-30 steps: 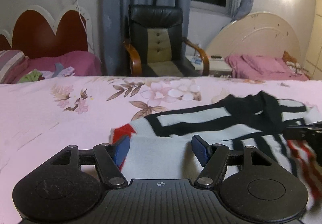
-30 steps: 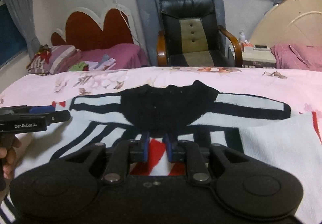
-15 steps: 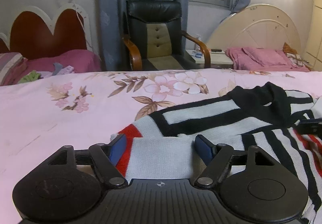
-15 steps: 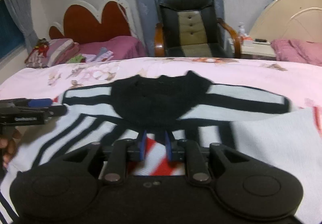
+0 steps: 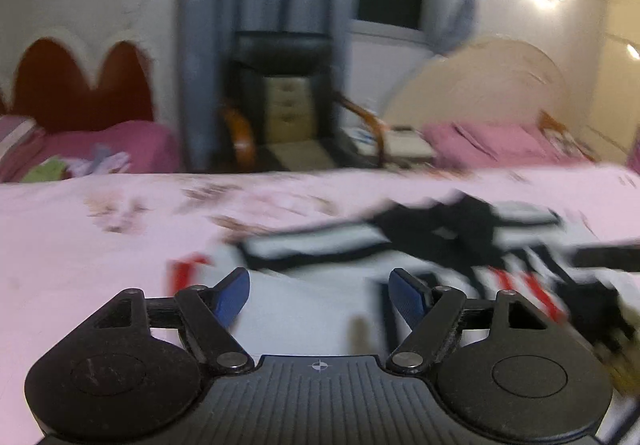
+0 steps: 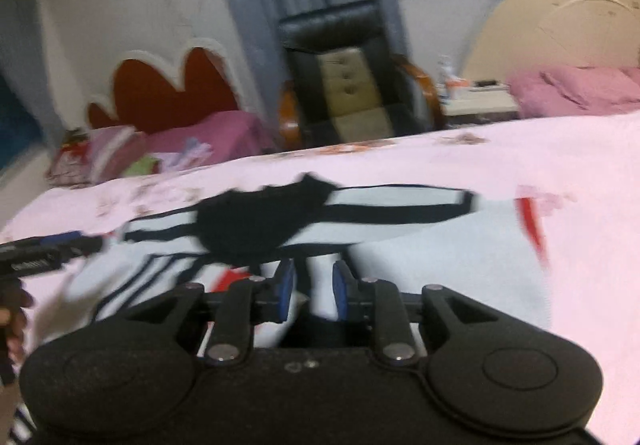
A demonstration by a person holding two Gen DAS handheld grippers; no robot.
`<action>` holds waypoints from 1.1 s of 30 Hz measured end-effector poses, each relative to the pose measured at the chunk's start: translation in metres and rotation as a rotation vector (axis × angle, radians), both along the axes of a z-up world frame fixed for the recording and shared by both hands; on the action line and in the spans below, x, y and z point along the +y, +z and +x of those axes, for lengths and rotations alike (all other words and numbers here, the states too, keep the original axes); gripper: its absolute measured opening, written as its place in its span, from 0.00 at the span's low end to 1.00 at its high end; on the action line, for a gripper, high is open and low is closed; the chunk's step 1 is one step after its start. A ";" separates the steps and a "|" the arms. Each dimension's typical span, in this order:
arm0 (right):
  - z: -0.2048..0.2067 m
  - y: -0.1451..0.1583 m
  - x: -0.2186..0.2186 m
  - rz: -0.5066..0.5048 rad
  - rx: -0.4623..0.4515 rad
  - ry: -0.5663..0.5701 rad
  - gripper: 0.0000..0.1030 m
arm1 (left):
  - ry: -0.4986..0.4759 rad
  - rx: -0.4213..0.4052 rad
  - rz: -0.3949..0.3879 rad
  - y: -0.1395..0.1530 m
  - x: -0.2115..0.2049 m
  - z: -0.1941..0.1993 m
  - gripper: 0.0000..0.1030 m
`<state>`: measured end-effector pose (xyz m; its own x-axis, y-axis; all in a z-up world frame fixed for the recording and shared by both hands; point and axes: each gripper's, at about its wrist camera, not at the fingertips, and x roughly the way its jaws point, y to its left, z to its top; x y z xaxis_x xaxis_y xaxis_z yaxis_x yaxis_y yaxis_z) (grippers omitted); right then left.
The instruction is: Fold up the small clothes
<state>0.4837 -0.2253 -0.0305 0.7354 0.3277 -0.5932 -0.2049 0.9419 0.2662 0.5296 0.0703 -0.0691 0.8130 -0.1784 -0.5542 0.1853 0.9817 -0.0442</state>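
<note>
**Two grippers over one striped sweater**

Spread flat on pink floral bedsheet (image 6: pixel 500 149): sweater (image 6: pixel 400 205), black at the collar, white with black and red stripes. Left gripper (image 5: pixel 319 295) wide, jaws apart over pale sleeve cloth, pads clear of it. Right gripper (image 6: pixel 309 291) narrow and opening, striped cloth in the gap, contact blurred. Beyond the bed, black chair (image 6: pixel 348 77). Both views motion-blurred.

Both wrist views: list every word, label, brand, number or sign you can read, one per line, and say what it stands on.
White lettering on the side of the left gripper, at the left edge of the right wrist view: too blurred to read.
No other words, numbers or signs can be read in either view; both are motion-blurred.
</note>
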 end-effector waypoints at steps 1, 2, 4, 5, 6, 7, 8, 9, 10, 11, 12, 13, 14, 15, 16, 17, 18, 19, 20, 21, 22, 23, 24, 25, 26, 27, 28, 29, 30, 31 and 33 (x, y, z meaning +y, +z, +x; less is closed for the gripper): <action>-0.001 -0.002 0.007 -0.001 0.008 0.024 0.21 | -0.021 0.006 -0.003 -0.003 -0.013 -0.006 0.74; -0.002 -0.006 0.015 -0.008 0.017 0.052 0.21 | -0.037 0.024 -0.016 -0.008 -0.023 -0.009 0.74; -0.005 -0.014 0.031 -0.041 0.031 0.096 0.21 | -0.045 0.055 -0.022 -0.019 -0.041 -0.013 0.74; -0.006 -0.018 0.038 -0.059 0.035 0.113 0.22 | -0.042 0.071 -0.013 -0.025 -0.048 -0.014 0.74; -0.009 -0.022 0.043 -0.081 0.038 0.123 0.22 | -0.034 0.071 0.005 -0.029 -0.053 -0.017 0.74; -0.011 -0.026 0.047 -0.114 0.032 0.129 0.22 | -0.025 0.056 0.021 -0.032 -0.056 -0.021 0.74; -0.014 -0.028 0.048 -0.136 0.021 0.131 0.22 | -0.019 0.051 0.022 -0.033 -0.056 -0.023 0.74; -0.016 -0.028 0.047 -0.150 0.013 0.129 0.22 | -0.012 0.052 0.017 -0.033 -0.054 -0.024 0.74; -0.017 -0.028 0.045 -0.163 0.010 0.122 0.21 | -0.009 0.054 0.015 -0.033 -0.051 -0.025 0.74; -0.018 -0.028 0.043 -0.178 0.008 0.115 0.21 | -0.004 0.056 0.019 -0.033 -0.049 -0.027 0.74; -0.020 -0.027 0.040 -0.191 0.006 0.108 0.20 | 0.006 0.060 0.025 -0.033 -0.045 -0.029 0.74; -0.021 -0.027 0.036 -0.201 0.004 0.102 0.19 | 0.012 0.066 0.028 -0.033 -0.042 -0.030 0.74; -0.022 -0.026 0.032 -0.207 0.003 0.095 0.19 | 0.018 0.069 0.025 -0.034 -0.039 -0.031 0.74; -0.024 -0.026 0.027 -0.220 0.001 0.087 0.19 | 0.026 0.072 0.019 -0.034 -0.033 -0.034 0.74; -0.026 -0.027 0.023 -0.229 0.000 0.082 0.19 | 0.028 0.072 0.019 -0.035 -0.030 -0.035 0.74; -0.028 -0.027 0.018 -0.227 0.000 0.077 0.19 | 0.028 0.070 0.023 -0.036 -0.028 -0.036 0.75; -0.031 -0.027 0.013 -0.228 -0.001 0.073 0.19 | 0.031 0.069 0.027 -0.037 -0.026 -0.038 0.75; -0.032 -0.026 0.009 -0.233 -0.001 0.064 0.19 | 0.034 0.068 0.025 -0.037 -0.025 -0.039 0.75; -0.034 -0.026 0.005 -0.230 0.000 0.058 0.19 | 0.037 0.068 0.027 -0.037 -0.025 -0.040 0.75; -0.035 -0.027 0.002 -0.227 0.000 0.054 0.19 | 0.040 0.067 0.028 -0.037 -0.025 -0.040 0.75; -0.036 -0.027 0.000 -0.225 -0.001 0.050 0.19 | 0.045 0.068 0.031 -0.038 -0.027 -0.040 0.75; -0.036 -0.028 -0.001 -0.220 -0.001 0.046 0.19 | 0.049 0.068 0.034 -0.038 -0.028 -0.039 0.75; -0.037 -0.028 -0.002 -0.217 -0.002 0.043 0.19 | 0.053 0.068 0.037 -0.038 -0.028 -0.039 0.75; -0.037 -0.028 -0.002 -0.220 -0.002 0.042 0.19 | 0.058 0.072 0.036 -0.037 -0.028 -0.040 0.75; -0.037 -0.027 -0.001 -0.223 0.003 0.039 0.19 | 0.071 0.078 0.037 -0.034 -0.028 -0.040 0.75; -0.038 -0.023 -0.001 -0.221 0.011 0.033 0.20 | 0.085 0.077 0.041 -0.029 -0.028 -0.044 0.75; -0.041 -0.018 0.000 -0.214 0.005 0.029 0.24 | 0.091 0.064 0.037 -0.024 -0.028 -0.049 0.75; -0.047 -0.012 0.000 -0.205 -0.022 0.039 0.27 | 0.095 0.054 0.025 -0.021 -0.028 -0.054 0.75; -0.052 -0.008 0.001 -0.194 -0.046 0.051 0.27 | 0.096 0.048 0.006 -0.019 -0.030 -0.059 0.75; -0.054 -0.007 0.002 -0.180 -0.045 0.059 0.27 | 0.091 0.043 -0.013 -0.018 -0.034 -0.063 0.75; -0.053 -0.012 0.007 -0.143 -0.019 0.084 0.26 | 0.071 0.048 -0.006 -0.022 -0.047 -0.066 0.75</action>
<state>0.4307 -0.2186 -0.0420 0.7206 0.3018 -0.6243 -0.2886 0.9492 0.1256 0.4634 0.0229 -0.0908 0.7964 -0.1242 -0.5918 0.1124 0.9920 -0.0570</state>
